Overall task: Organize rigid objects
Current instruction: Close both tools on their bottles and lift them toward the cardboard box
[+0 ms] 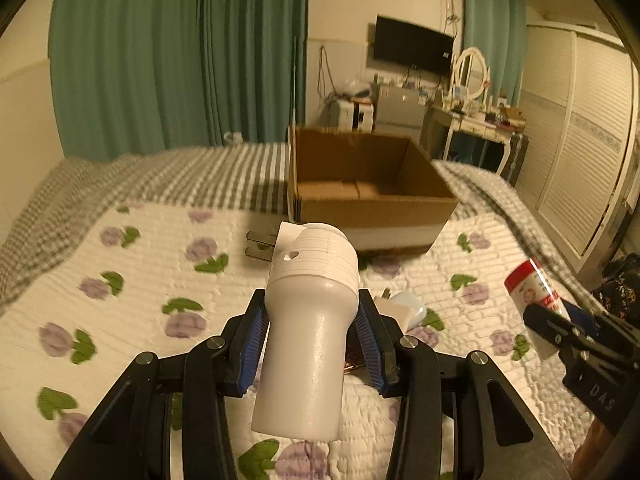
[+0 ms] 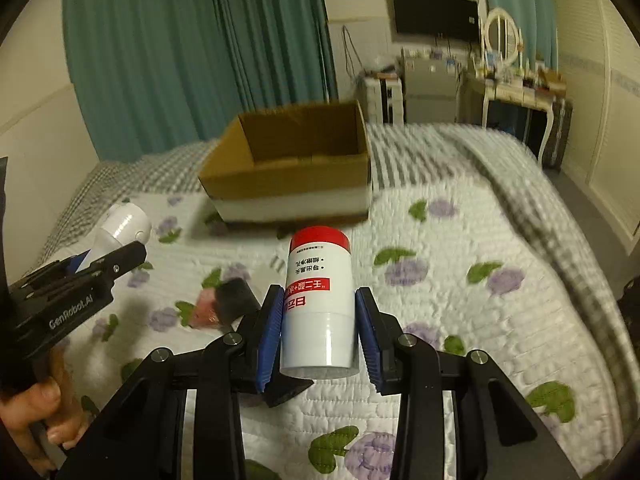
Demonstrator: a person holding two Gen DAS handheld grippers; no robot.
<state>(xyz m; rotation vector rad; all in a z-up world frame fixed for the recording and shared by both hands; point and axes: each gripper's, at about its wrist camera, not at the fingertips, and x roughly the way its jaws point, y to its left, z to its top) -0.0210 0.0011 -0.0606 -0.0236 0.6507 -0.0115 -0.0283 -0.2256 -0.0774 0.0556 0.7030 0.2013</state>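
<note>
Closest in the left wrist view is the left hand-held gripper (image 1: 312, 334), its blue pads (image 1: 253, 344) pinching a white plug-in device (image 1: 308, 328) by its wider body — the narrow round end points back toward the camera and two metal prongs (image 1: 260, 246) stick out to the left at the far end. It is held above a bed (image 1: 132, 280) covered in a white quilt with purple flowers. Just behind the right pad a small white and pale blue object (image 1: 408, 310) lies on the quilt, too blurred to name. Farther off, an open cardboard box (image 1: 368, 196) sits on the bed, its inside bare brown card as far as I can see. At the right edge the right hand-held gripper (image 1: 560, 322) holds a red-capped white bottle (image 1: 532, 284).

In the right wrist view that gripper (image 2: 318, 334) is nearest, its blue pads (image 2: 269, 336) pressed against both sides of the bottle (image 2: 320, 300), whose red cap points away toward the box (image 2: 292, 168). The bottle hangs above the quilt, short of the box. On the bed to the left lie a black object (image 2: 236, 300) and a pink one (image 2: 206, 312), touching, both blurred. At the far left the other gripper (image 2: 112, 252) clamps the white device (image 2: 122, 226), with the person's fingers (image 2: 40, 412) wrapped round its handle.
</note>
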